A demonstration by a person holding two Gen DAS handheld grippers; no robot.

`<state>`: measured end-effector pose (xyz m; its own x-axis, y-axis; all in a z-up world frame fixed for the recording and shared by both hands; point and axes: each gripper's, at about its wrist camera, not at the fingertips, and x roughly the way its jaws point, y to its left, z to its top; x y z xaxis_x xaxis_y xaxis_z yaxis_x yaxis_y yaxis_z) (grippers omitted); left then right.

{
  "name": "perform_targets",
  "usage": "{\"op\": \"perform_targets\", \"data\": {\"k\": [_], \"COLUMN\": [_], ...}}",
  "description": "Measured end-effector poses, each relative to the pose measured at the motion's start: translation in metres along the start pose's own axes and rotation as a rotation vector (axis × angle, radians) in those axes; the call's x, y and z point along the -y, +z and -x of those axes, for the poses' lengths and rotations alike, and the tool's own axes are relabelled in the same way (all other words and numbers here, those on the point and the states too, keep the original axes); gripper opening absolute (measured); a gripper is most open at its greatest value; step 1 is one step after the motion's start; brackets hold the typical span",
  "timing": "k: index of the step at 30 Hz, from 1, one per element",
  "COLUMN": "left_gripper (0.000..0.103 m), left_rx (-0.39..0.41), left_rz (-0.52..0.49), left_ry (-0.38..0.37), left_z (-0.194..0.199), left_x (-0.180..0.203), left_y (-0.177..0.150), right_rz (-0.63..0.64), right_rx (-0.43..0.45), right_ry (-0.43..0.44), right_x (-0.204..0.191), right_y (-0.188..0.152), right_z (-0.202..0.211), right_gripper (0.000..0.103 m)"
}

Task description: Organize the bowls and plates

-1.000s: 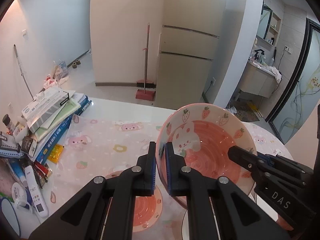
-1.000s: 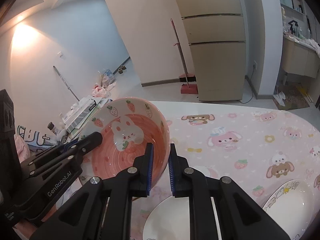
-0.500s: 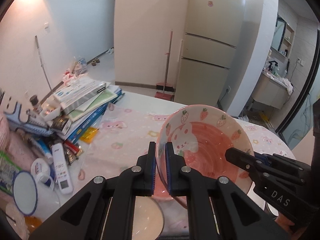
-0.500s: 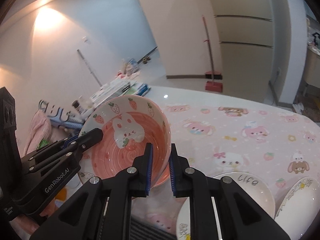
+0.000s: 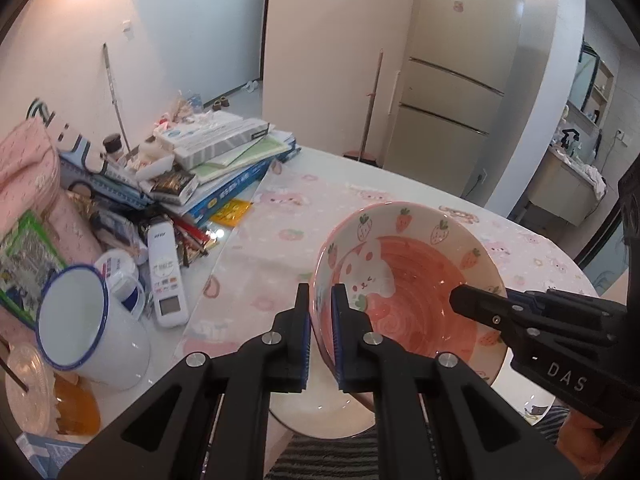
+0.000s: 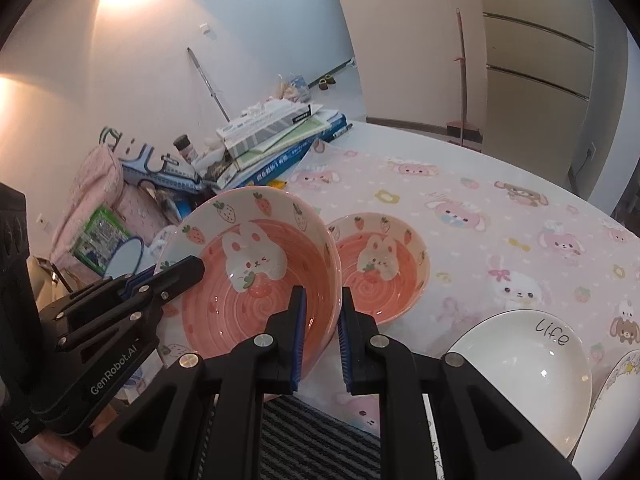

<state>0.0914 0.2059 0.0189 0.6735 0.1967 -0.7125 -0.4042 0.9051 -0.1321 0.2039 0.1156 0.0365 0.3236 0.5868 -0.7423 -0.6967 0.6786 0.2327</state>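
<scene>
I hold a large pink bowl with a rabbit and strawberries above the table, tilted toward me. My left gripper is shut on its left rim. My right gripper is shut on the right rim of the same bowl. Each gripper shows in the other's view: the right gripper and the left gripper. A smaller matching pink bowl stands on the pink cartoon tablecloth just right of the held one. A white plate marked "life" lies near the front edge, with another plate at the far right.
Left of the cloth stand a blue-rimmed enamel mug, a white remote, a stack of books and boxes and a pink bag. A pale dish lies below the held bowl. A fridge stands beyond the table.
Both grippers carried the pink bowl left and slightly down, toward the cluttered end. The mug and bag came into the left view, and the smaller pink bowl into the right view.
</scene>
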Motion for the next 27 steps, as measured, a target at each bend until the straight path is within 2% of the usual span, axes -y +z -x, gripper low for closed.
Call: {"op": "perform_targets", "data": {"k": [7,19,22,27], "left_gripper": [0.007,0.007,0.008,0.008], "left_rx": [-0.047,-0.091,-0.095,-0.086], "left_rz": [0.034,0.015,0.015,0.017], "left_ry": [0.023,0.059,0.054,0.046], "left_z": [-0.010,-0.031,-0.034,-0.039], "left_x": [-0.018,-0.032,-0.034,-0.039], "left_y": [-0.022,-0.044,-0.048,-0.049], "right_rz": [0.041,0.108,0.171,0.169], "right_rx": [-0.065,-0.142,-0.143,-0.145], "right_ry": [-0.012,-0.046,-0.063,-0.056], "right_x": [-0.013,-0.023,-0.031,-0.027], "right_y": [-0.012,-0.024,-0.027,-0.025], "right_z": [-0.027,-0.056,-0.059,-0.059], "right_gripper": [0.016,0.016,0.024,0.024]}}
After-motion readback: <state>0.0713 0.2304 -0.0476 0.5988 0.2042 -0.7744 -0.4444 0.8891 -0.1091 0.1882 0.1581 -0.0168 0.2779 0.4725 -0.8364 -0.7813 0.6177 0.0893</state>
